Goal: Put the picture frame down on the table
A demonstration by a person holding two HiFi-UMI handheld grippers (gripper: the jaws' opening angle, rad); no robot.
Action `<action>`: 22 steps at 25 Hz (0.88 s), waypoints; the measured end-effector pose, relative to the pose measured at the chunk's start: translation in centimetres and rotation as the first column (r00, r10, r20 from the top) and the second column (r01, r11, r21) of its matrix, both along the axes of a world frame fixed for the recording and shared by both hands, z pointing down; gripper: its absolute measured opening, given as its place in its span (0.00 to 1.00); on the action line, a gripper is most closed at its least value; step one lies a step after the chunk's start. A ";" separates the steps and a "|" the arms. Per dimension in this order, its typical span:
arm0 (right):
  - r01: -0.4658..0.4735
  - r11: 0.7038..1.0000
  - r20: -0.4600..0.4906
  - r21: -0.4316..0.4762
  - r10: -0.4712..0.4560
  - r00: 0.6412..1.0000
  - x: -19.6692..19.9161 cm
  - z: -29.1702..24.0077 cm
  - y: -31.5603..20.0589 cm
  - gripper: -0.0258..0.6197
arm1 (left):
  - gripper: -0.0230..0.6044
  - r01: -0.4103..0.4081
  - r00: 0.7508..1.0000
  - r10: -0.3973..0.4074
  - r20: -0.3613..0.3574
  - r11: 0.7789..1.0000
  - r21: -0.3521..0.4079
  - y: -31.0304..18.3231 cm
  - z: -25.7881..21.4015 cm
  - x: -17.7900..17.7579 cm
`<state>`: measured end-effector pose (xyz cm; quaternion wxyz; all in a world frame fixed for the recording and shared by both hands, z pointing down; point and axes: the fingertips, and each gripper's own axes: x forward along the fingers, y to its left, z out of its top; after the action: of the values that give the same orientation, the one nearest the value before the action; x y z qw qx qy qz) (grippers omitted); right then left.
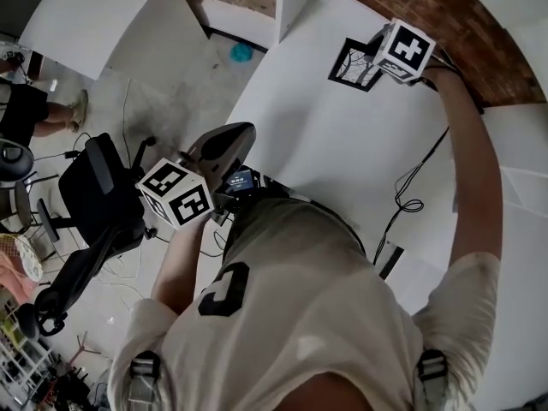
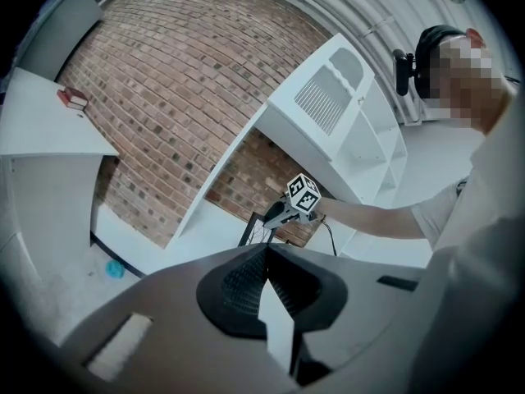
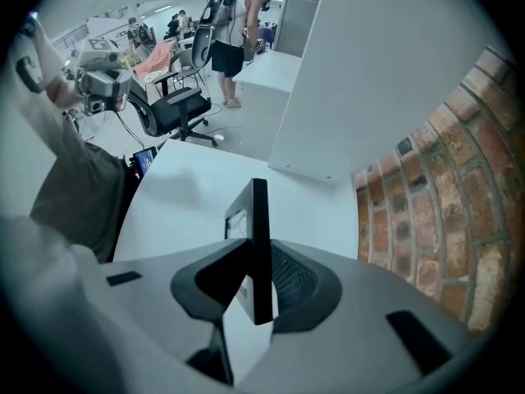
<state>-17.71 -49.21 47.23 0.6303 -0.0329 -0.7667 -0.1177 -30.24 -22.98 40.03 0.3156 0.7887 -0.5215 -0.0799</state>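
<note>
A black picture frame point(image 1: 349, 63) with a white mat hangs on edge above the far part of the white table point(image 1: 342, 161). My right gripper point(image 1: 373, 60) points steeply down and is shut on the frame's top edge. In the right gripper view the frame point(image 3: 259, 220) stands thin and upright between the pads of the right gripper point(image 3: 258, 281). The left gripper view shows the frame point(image 2: 256, 231) and the right gripper point(image 2: 279, 213) from afar. My left gripper point(image 1: 244, 134) stays near my body at the table's near edge, with the left gripper point(image 2: 265, 253) shut and nothing in it.
A brick wall point(image 1: 479, 32) runs behind the table. A black cable point(image 1: 411, 199) trails over the table's right side. A black office chair point(image 1: 94, 195) stands on the floor at the left, and a teal object point(image 1: 242, 52) lies on the floor. A person point(image 3: 230, 31) stands far off.
</note>
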 end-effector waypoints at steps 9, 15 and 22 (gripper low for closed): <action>-0.035 0.999 0.058 -0.004 0.035 0.998 3.4 -0.5 2.8 0.15 | 0.03 -0.041 0.998 0.041 0.038 0.999 0.005 1.4 -0.2 4.0; -0.012 1.000 0.101 0.003 0.011 0.995 5.5 -1.9 4.7 0.15 | 0.03 -0.059 0.997 0.059 0.048 0.998 0.002 2.4 -0.9 8.4; 0.053 0.998 0.116 0.036 -0.056 0.992 8.1 -3.1 6.6 0.15 | 0.03 -0.056 0.997 0.055 0.060 0.998 0.013 3.8 -1.4 12.3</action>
<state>-9.59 -42.65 44.11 0.5812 -0.0365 -0.7991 -0.1492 -17.93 -19.13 38.68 0.2961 0.8073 -0.5079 -0.0512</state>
